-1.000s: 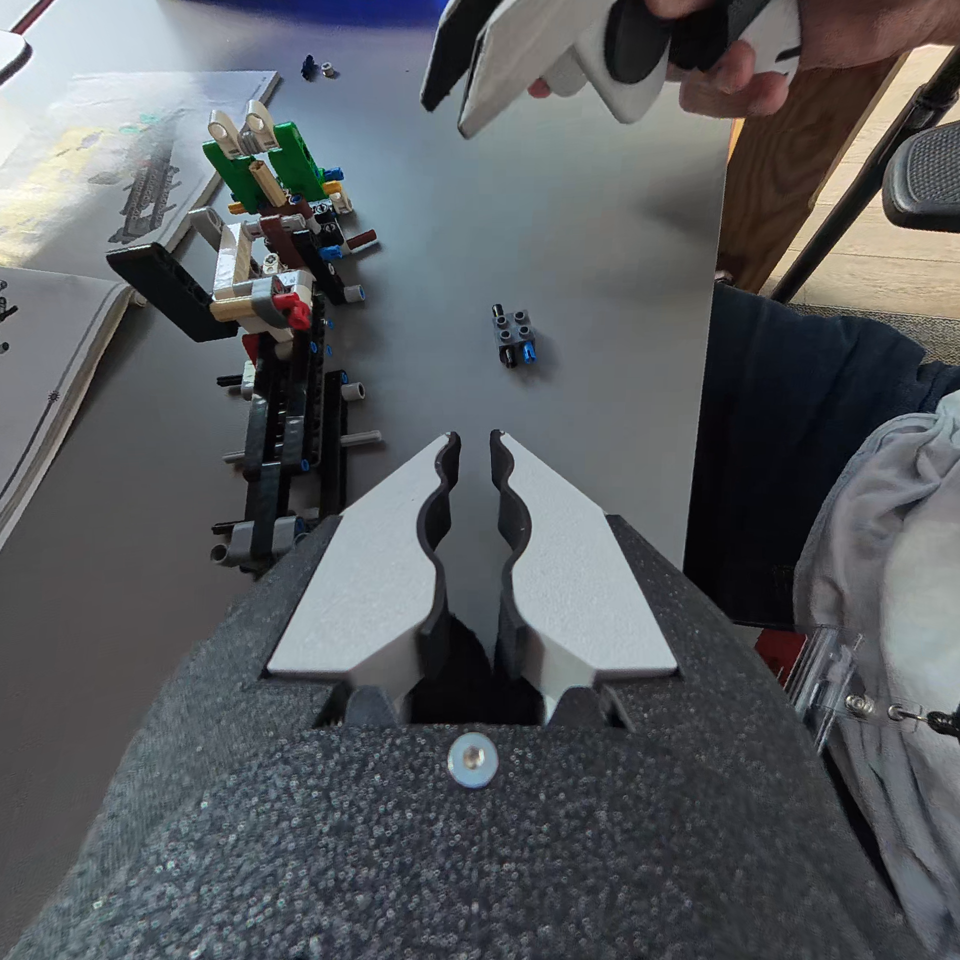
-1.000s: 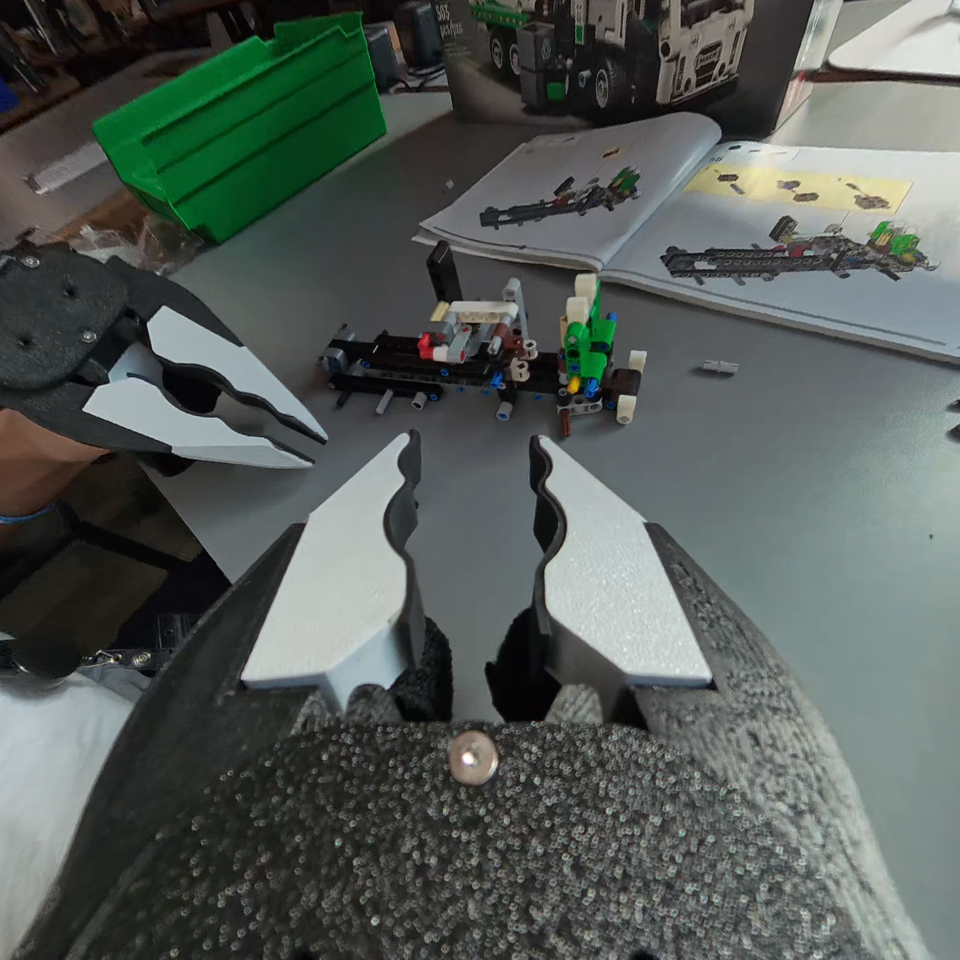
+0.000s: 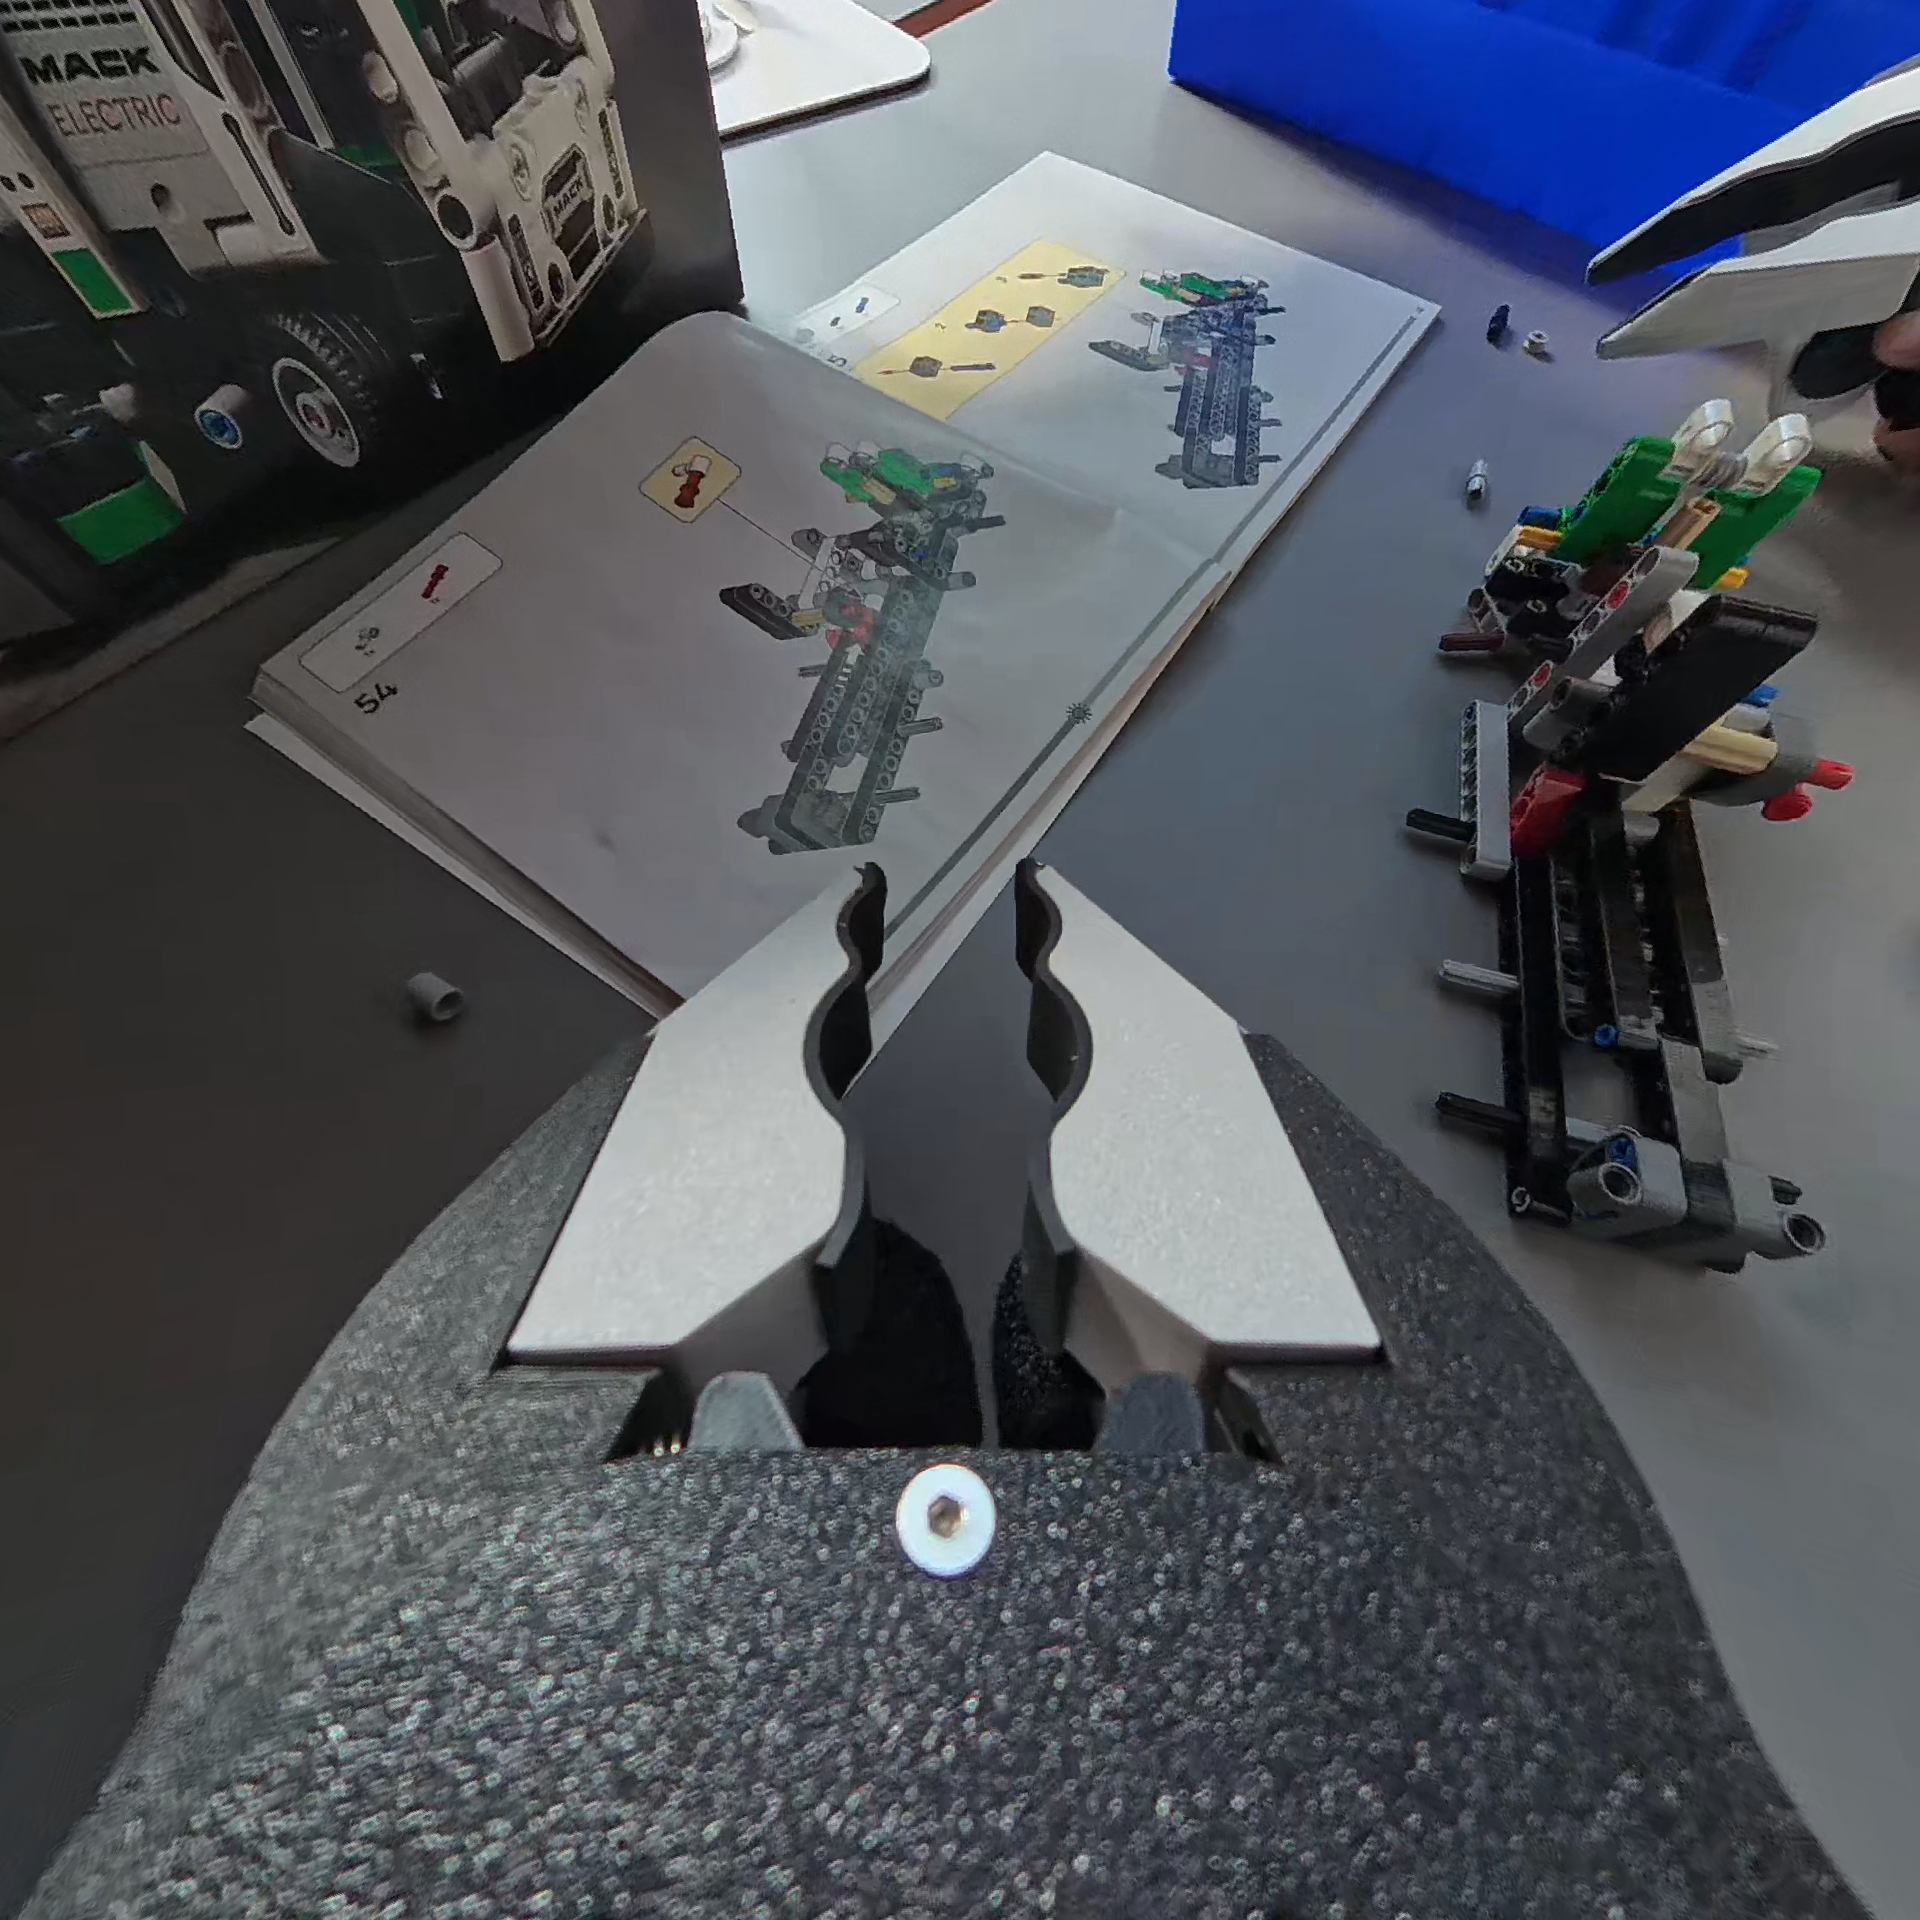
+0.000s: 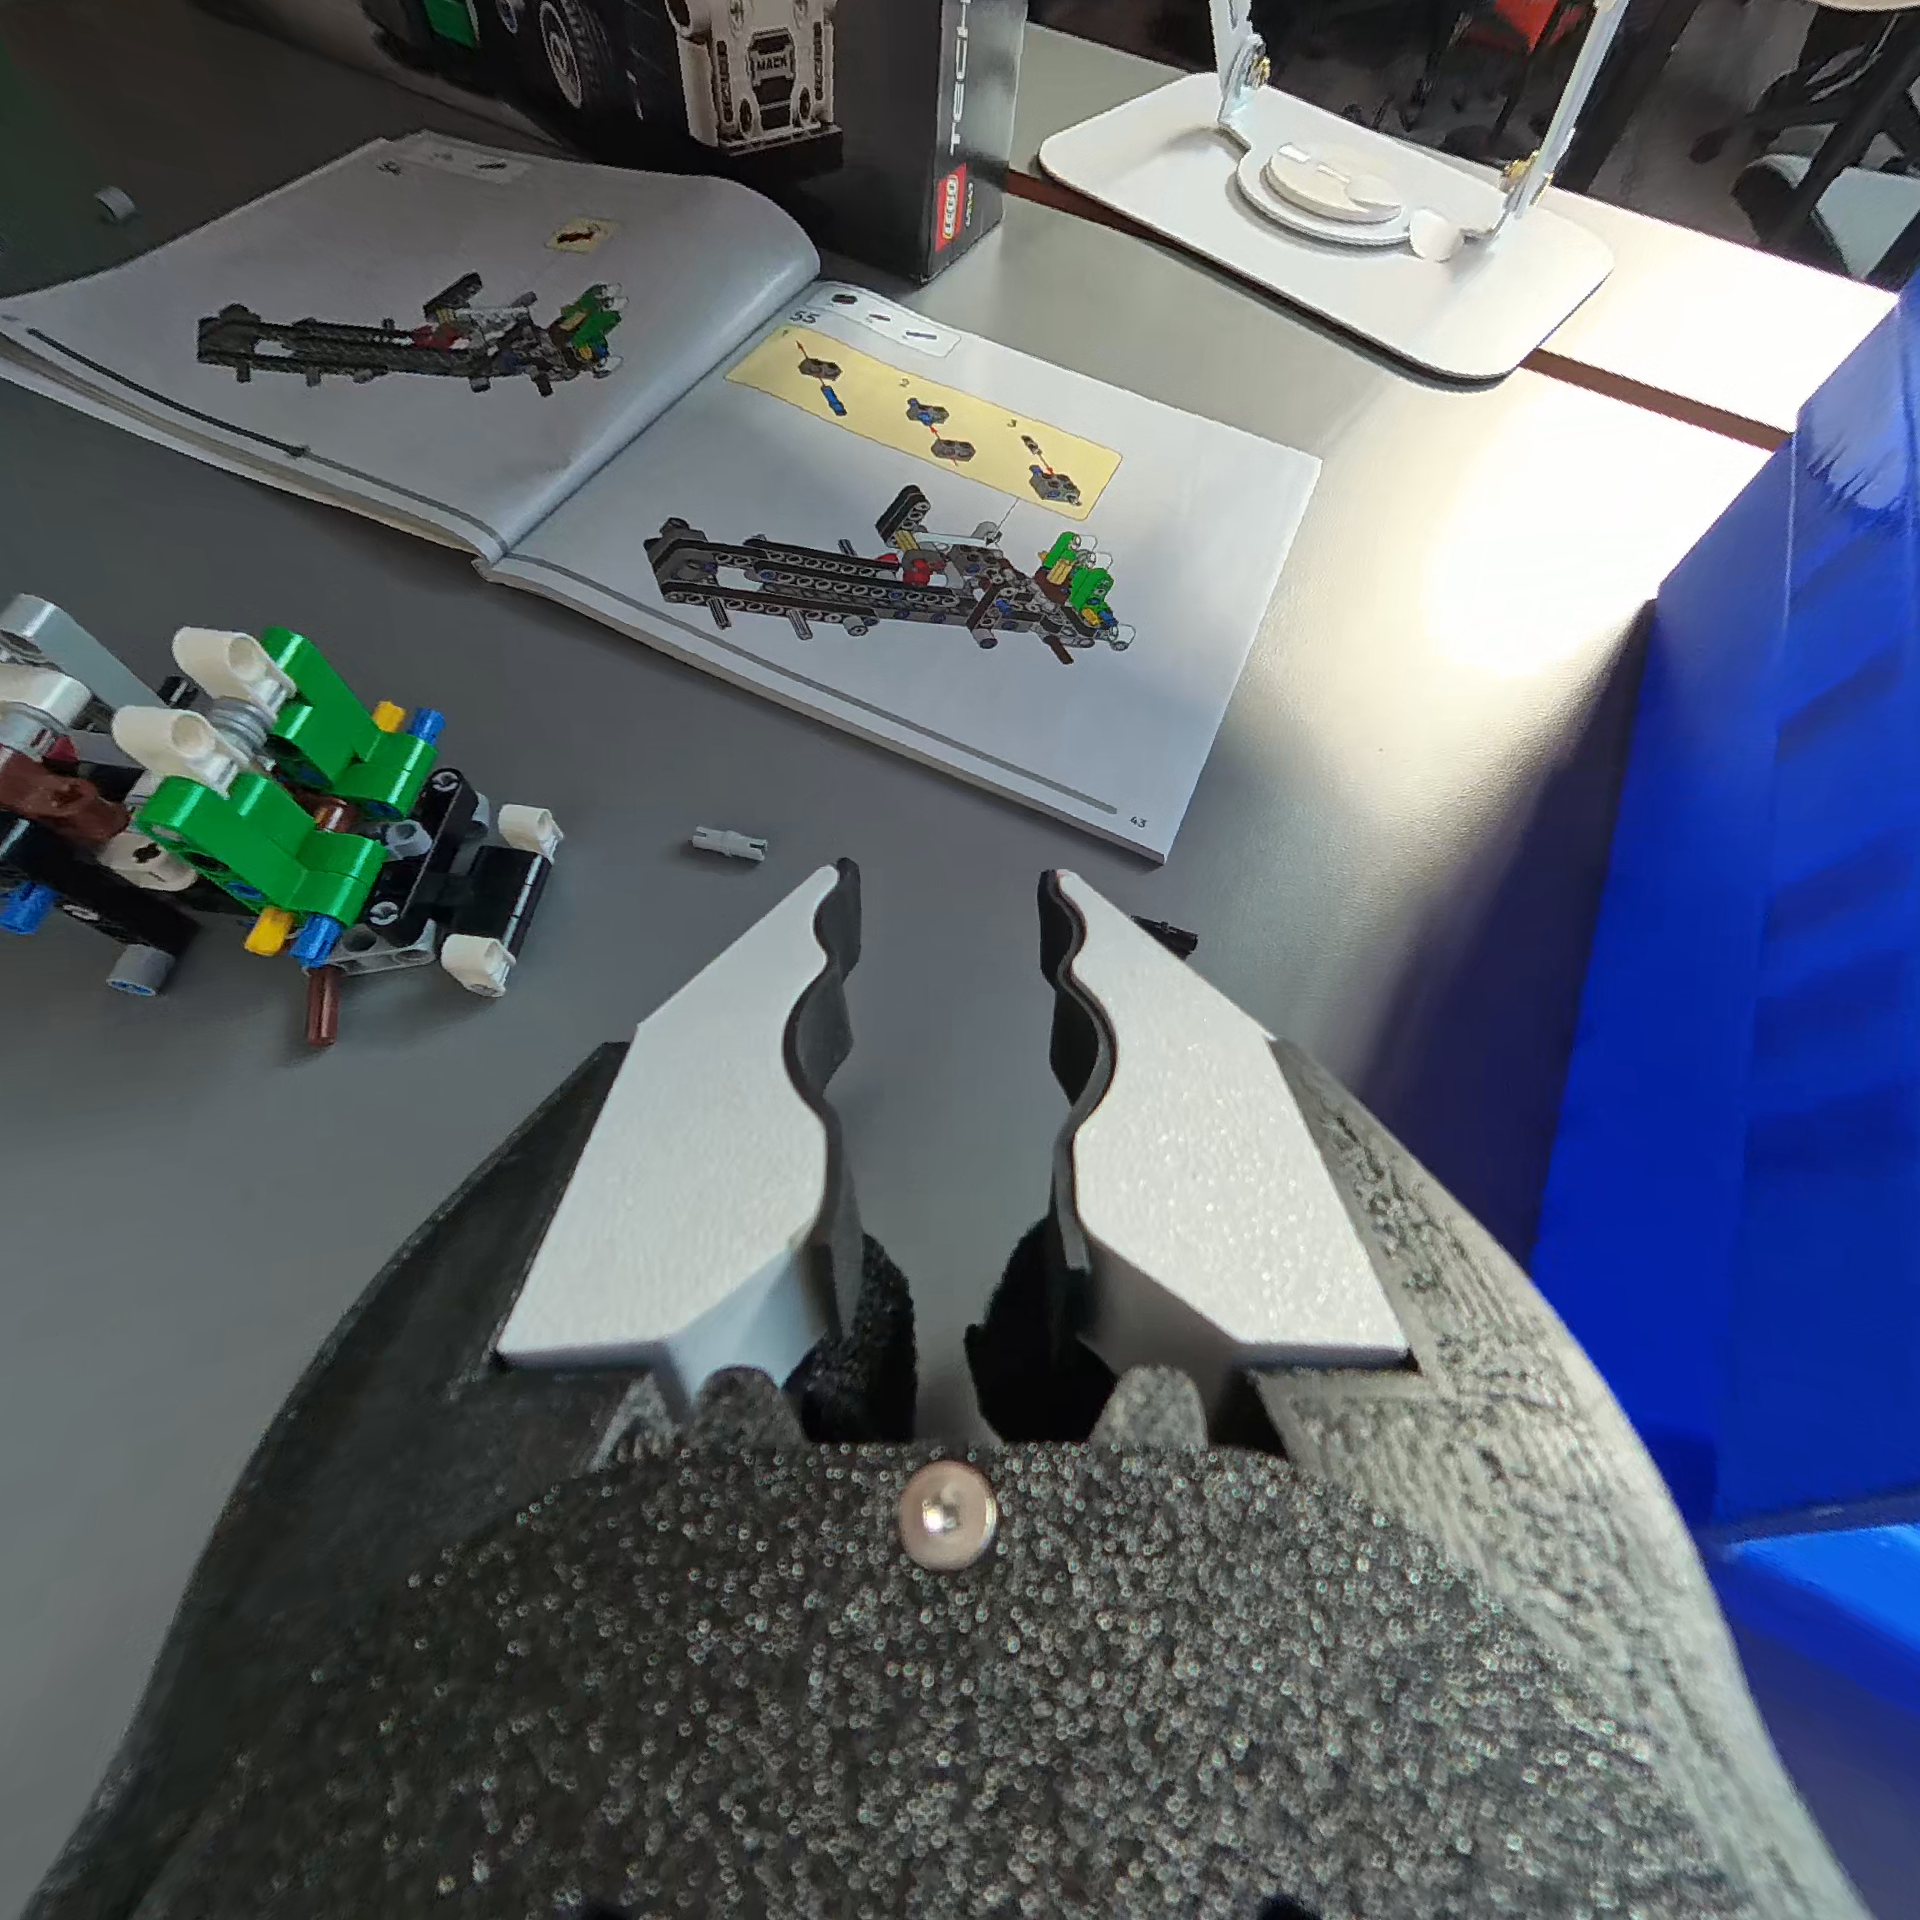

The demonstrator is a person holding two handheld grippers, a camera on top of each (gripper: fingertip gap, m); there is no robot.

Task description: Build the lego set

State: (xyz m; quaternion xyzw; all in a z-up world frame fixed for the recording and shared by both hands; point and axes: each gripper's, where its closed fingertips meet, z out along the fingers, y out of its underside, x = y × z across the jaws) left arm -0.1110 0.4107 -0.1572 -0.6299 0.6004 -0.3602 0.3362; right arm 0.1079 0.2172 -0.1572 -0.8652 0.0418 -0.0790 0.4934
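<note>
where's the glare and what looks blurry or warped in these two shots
Right wrist view: strong glare washes out the table beside the blue bin; straight edges bow outward. Left wrist view: dimmer, the open booklet has a soft sheen, the brick model and the other tongs look slightly smeared.

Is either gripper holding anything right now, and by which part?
Nothing is held. The left gripper and right gripper are both open, only table between their fingers.

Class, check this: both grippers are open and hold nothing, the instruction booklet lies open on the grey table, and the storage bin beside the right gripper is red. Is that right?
One detail is wrong: the bin is blue, as the right wrist view shows. The left gripper and right gripper are open and hold nothing, and the booklet lies open on the grey table.
</note>
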